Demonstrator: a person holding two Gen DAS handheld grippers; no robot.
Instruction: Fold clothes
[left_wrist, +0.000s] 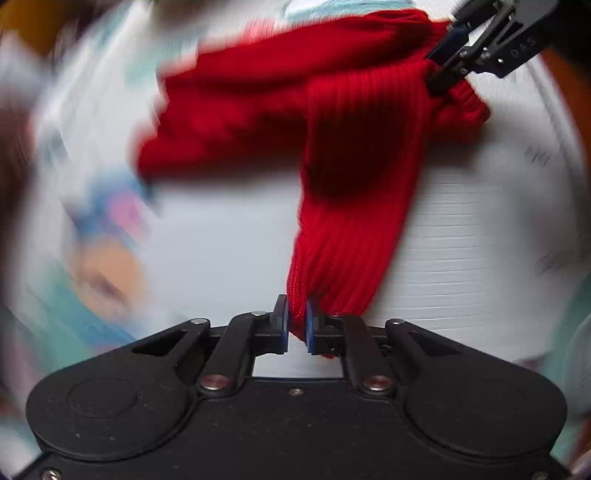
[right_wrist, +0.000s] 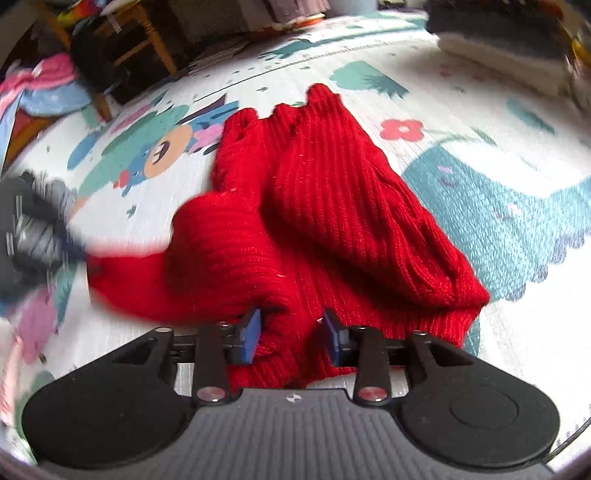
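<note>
Red knit sweater (right_wrist: 332, 221) lies on patterned play mat (right_wrist: 480, 192), partly bunched, ribbed body spread toward far side of mat.

Left gripper (left_wrist: 296, 325): blue pads nearly together, clamped on cuff end of a sweater sleeve (left_wrist: 343, 221). Sleeve runs taut from the pads up to the garment body. Left-wrist view heavily blurred at the edges; mat detail there can't be read.

Right gripper (right_wrist: 290, 338): fingers set wider apart w/ a thick fold of sweater edge between the pads; fabric fills the gap, pads pressing on both sides.

In right-wrist view the left gripper appears blurred at left edge w/ sleeve end at its tips. Wooden chair (right_wrist: 140, 48) stands beyond mat, top left.
</note>
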